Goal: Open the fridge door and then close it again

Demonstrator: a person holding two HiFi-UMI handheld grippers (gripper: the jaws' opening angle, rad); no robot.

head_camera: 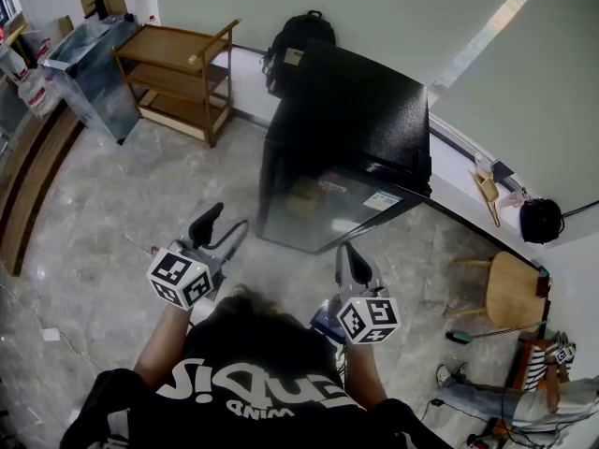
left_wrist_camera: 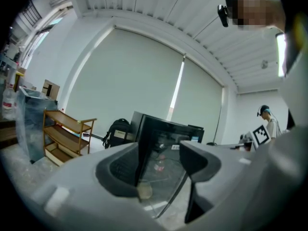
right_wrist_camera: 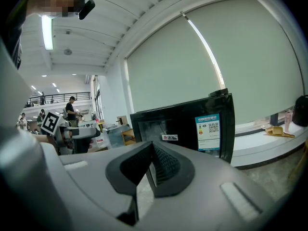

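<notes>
A small black fridge [head_camera: 346,120] stands on the floor ahead of me, and its glass door [head_camera: 323,209] with stickers faces me and looks closed. My left gripper [head_camera: 225,221] hangs in the air a short way off the door's left side, jaws spread wide with nothing between them. In the left gripper view the fridge [left_wrist_camera: 163,138] shows through the gap of that gripper [left_wrist_camera: 159,162]. My right gripper [head_camera: 348,251] is just short of the door's lower right part, pads together and empty. The right gripper view shows the pads of this gripper [right_wrist_camera: 153,160] meeting below the fridge [right_wrist_camera: 192,124].
A wooden shelf unit [head_camera: 178,78] and a grey cabinet [head_camera: 89,73] stand at the back left. A black backpack [head_camera: 298,40] leans behind the fridge. A wooden chair [head_camera: 510,288] is at the right, and a person [head_camera: 524,400] sits on the floor at the lower right.
</notes>
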